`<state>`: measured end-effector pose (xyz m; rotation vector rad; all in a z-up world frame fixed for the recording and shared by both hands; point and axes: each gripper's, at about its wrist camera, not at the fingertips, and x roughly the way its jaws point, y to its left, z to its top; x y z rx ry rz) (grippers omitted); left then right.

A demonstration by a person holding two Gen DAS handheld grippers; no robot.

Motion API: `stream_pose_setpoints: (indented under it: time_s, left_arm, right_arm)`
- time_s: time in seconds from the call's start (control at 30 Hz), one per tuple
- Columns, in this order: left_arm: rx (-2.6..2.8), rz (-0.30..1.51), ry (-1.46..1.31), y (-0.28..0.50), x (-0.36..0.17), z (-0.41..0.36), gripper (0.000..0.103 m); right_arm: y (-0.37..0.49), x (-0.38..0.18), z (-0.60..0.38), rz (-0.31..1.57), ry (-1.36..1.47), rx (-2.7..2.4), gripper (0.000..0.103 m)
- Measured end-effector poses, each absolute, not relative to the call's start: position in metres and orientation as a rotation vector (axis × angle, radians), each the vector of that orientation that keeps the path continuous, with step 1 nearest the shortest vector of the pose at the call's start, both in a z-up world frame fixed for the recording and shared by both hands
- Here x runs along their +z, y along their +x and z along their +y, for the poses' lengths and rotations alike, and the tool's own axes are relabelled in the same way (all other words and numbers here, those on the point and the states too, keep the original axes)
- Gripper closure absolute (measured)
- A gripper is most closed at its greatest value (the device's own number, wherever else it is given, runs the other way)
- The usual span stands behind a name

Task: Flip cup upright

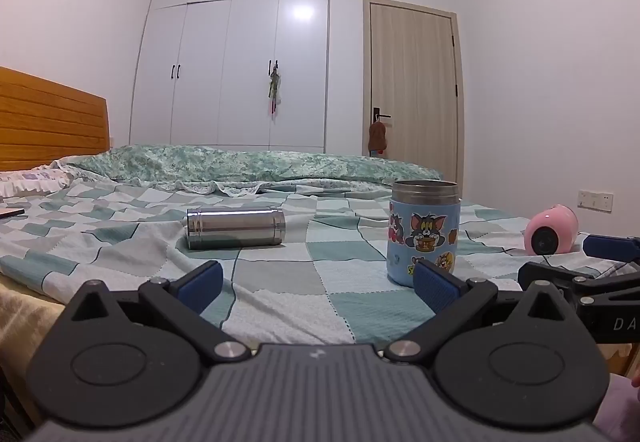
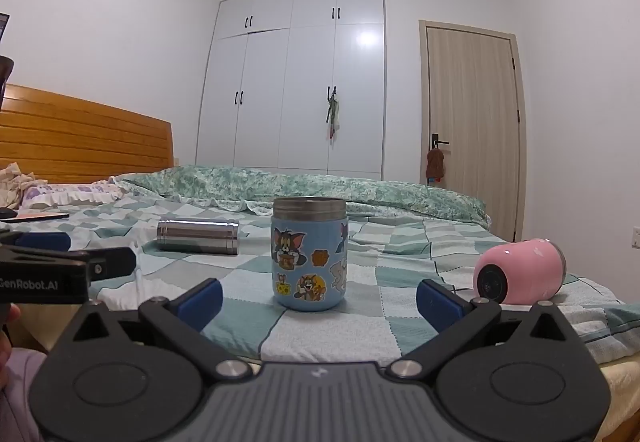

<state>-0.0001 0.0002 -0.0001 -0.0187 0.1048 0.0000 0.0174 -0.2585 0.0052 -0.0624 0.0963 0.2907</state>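
Observation:
A steel cup (image 1: 236, 228) lies on its side on the checked bedspread, left of centre; it also shows in the right wrist view (image 2: 198, 236). A blue cartoon-sticker cup (image 1: 422, 232) stands upright, mouth up, also in the right wrist view (image 2: 309, 252). A pink cup (image 1: 552, 229) lies on its side at the right, base toward me, also in the right wrist view (image 2: 520, 272). My left gripper (image 1: 320, 282) is open and empty, near the bed's front edge. My right gripper (image 2: 320, 300) is open and empty, just before the blue cup.
The bed (image 2: 360, 326) has a wooden headboard (image 1: 48, 118) at the left and a rolled green quilt (image 1: 248, 162) at the back. A white wardrobe (image 1: 240, 54) and a door (image 1: 416, 90) stand behind. A flat dark item (image 2: 40, 217) lies near the pillows.

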Motion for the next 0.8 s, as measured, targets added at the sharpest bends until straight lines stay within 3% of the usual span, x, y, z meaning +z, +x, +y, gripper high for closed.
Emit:
stream_pose_setpoints:
  time_s: [0.8]
  left_arm:
    - [-0.001,0.108,-0.020,0.0055,-0.0041,-0.0007,0.000]
  right_arm:
    - [0.0175,0.0057,-0.2576,0.100,-0.065,0.291,0.000]
